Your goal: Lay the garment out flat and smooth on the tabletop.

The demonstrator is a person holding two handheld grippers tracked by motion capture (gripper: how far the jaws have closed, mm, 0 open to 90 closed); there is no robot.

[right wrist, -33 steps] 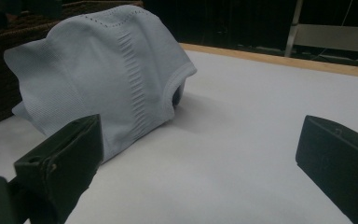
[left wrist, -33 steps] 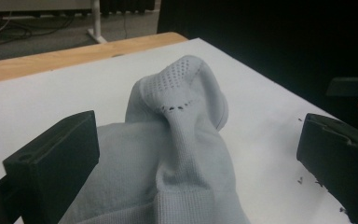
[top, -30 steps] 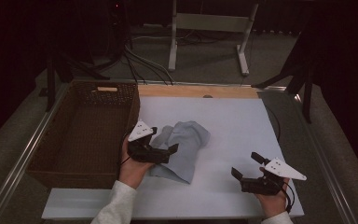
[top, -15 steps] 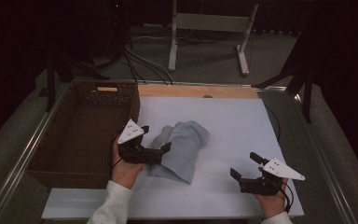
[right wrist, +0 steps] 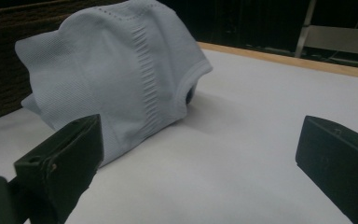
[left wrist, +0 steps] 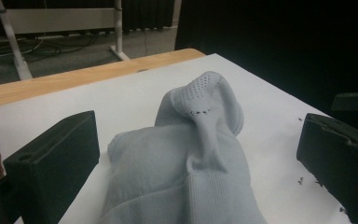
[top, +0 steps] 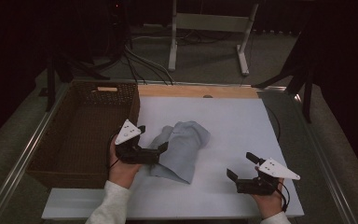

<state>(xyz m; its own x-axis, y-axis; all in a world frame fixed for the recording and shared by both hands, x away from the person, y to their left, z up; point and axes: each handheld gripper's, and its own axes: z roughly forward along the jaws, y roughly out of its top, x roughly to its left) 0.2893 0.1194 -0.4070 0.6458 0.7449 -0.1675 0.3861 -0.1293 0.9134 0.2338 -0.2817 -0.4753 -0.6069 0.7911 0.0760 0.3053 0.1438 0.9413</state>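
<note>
A white table top [top: 242, 126] with a wooden strip along its far edge is set in a dim room, with cables and a metal stand on the floor behind it. At the table's left side a brown wicker basket [top: 81, 135] is placed — its inside is seen bare, nothing lying in it. A pale blue garment [top: 182, 149] is heaped in a crumpled mound on the table just right of the basket. The left gripper [top: 161, 148] is held at the garment's near left edge; in the left gripper view its jaws are spread wide, with the cloth between them but not clamped. The right gripper [top: 242, 167] is held well apart from the garment, near the table's front right — its jaws are likewise parted wide over bare table.
</note>
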